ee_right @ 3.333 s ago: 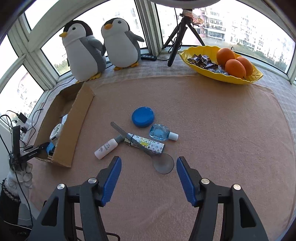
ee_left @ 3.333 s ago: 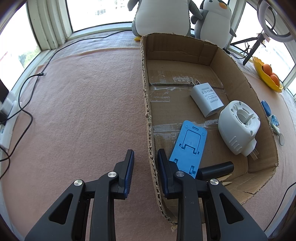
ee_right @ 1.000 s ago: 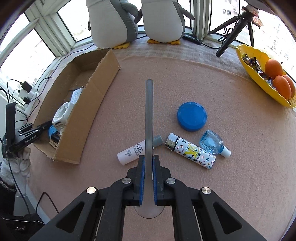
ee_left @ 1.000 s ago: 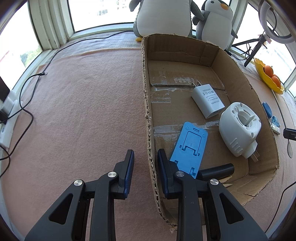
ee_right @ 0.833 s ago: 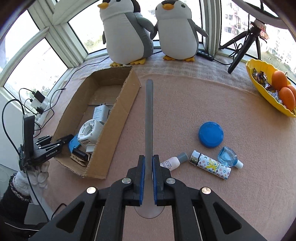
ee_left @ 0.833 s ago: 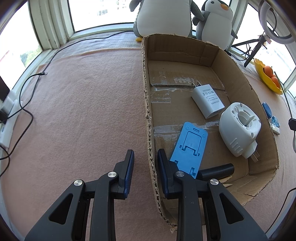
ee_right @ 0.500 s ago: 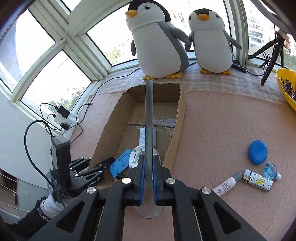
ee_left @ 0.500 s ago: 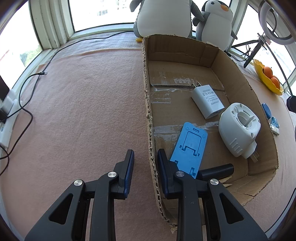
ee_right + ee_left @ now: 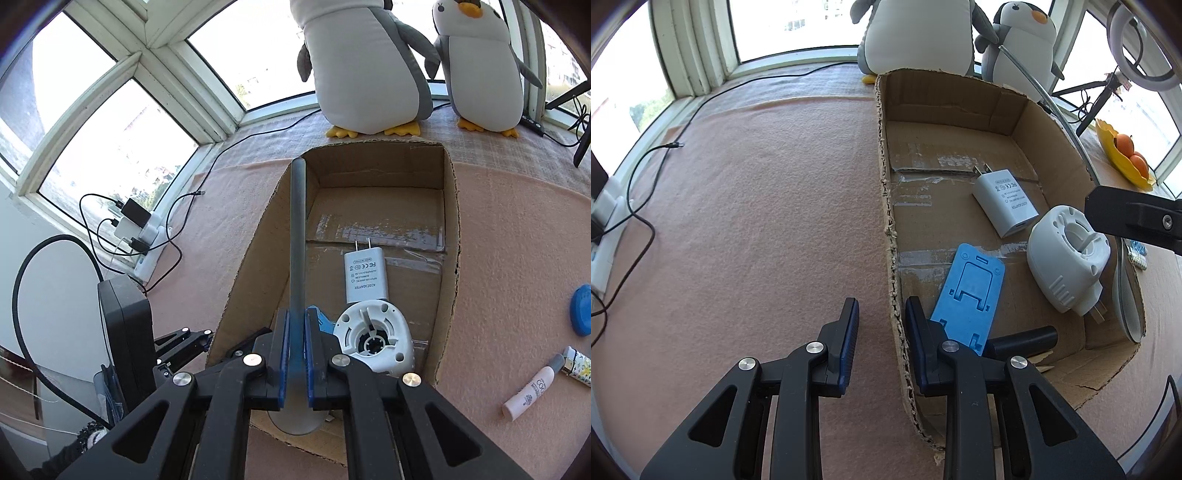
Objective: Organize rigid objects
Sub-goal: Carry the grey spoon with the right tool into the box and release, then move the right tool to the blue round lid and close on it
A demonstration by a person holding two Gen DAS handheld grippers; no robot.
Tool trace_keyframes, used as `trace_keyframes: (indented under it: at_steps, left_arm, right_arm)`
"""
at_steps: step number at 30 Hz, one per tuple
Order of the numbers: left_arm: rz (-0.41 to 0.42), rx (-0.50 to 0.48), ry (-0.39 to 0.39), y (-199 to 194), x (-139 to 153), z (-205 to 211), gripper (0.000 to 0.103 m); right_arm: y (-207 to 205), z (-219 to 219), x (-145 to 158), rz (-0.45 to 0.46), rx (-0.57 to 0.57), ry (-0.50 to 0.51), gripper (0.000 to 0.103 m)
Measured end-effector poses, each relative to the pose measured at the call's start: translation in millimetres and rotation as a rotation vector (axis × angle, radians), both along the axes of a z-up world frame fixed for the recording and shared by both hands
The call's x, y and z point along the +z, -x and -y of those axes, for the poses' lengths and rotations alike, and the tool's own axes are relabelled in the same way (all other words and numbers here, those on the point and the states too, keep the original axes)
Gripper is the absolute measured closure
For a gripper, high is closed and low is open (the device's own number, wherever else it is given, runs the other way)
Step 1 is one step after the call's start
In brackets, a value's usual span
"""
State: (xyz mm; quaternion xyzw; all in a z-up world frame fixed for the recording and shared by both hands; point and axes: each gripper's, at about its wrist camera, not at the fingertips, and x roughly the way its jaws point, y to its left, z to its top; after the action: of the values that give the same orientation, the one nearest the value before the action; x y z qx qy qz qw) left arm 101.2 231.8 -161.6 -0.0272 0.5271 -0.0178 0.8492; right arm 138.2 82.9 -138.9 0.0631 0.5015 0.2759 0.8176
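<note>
Grey spoon [image 9: 297, 236]: long flat handle, round bowl, smooth and matte. Clamped by its lower handle between the blue pads of the right tool [image 9: 294, 356], bowl toward the tool's body, handle pointing away over the open cardboard box [image 9: 451, 236].

Cardboard box: corrugated, rough-cut rim, tape strips across its floor. Contents: white charger [image 9: 365, 274] with two prongs, lying flat; white round plug-in device [image 9: 373, 341], ribbed and moulded; blue plastic phone stand [image 9: 969, 295], flat; black cylinder [image 9: 1023, 339] at the near end.

Left tool [image 9: 881, 341]: straddles the box's near side wall, one finger outside, one inside, jaws drawn close onto the cardboard.

Bench [image 9: 757, 221]: covered in pink felt. Beside the box lie a white tube [image 9: 530, 395], a patterned tube [image 9: 576, 365] and a blue round lid [image 9: 581, 308].

Two plush penguins [image 9: 369, 66] stand behind the box at the window.
</note>
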Motion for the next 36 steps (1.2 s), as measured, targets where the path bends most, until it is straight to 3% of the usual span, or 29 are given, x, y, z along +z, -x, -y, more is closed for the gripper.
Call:
trace_keyframes:
  at_steps: [7, 9, 11, 12, 25, 36]
  left_arm:
    - [0.0, 0.0, 0.0, 0, 0, 0, 0.078]
    - [0.0, 0.0, 0.0, 0, 0, 0, 0.078]
    - [0.0, 0.0, 0.0, 0, 0, 0, 0.078]
    - [0.0, 0.0, 0.001, 0, 0, 0, 0.078]
    - [0.001, -0.003, -0.006, 1, -1, -1, 0.078]
    - [0.0, -0.003, -0.014, 2, -1, 0, 0.078]
  right_arm:
    - [2, -7, 0, 0.032, 0.029, 0.045, 0.095]
    - [3, -9, 2, 0.045, 0.025, 0.061, 0.08]
    - [5, -7, 6, 0.073, 0.012, 0.07, 0.049]
    - [6, -6, 8, 0.089, 0.006, 0.072, 0.047]
    - [7, 26, 21, 0.136, -0.03, 0.113, 0.043]
    - [-2, 114, 23, 0.145, -0.186, 0.195, 0.04]
